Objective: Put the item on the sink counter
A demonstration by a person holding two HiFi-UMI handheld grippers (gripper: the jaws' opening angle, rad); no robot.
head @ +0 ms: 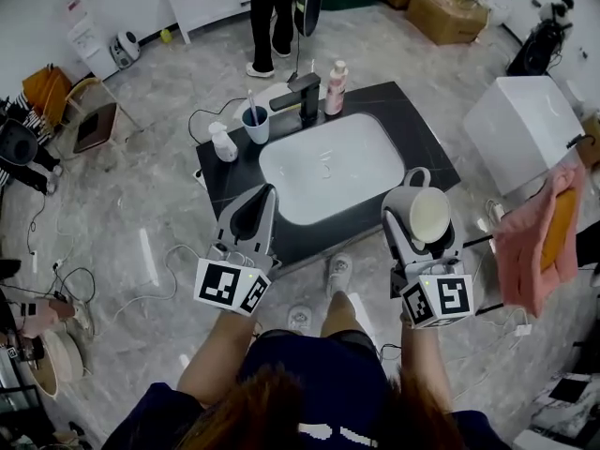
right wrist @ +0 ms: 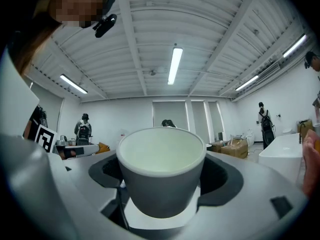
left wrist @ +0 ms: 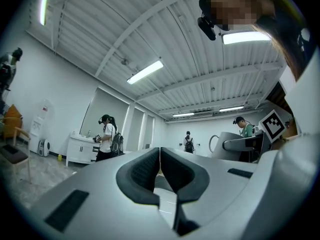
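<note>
A grey mug (head: 429,214) with a cream inside and a loop handle sits between the jaws of my right gripper (head: 418,221), which is shut on it. The mug is held up with its mouth toward the right gripper view's camera (right wrist: 161,184). It hovers over the front right corner of the black sink counter (head: 424,148). The white basin (head: 328,167) lies in the counter's middle. My left gripper (head: 266,193) is shut with nothing in it, its pads (left wrist: 150,169) pressed together, and it points at the counter's front left edge.
At the counter's back stand a black faucet (head: 302,97), a pink bottle (head: 336,87), a blue cup with a toothbrush (head: 255,123) and a white dispenser (head: 223,144). A pink towel (head: 539,237) hangs at right by a white cabinet (head: 520,125). A person (head: 272,17) stands behind.
</note>
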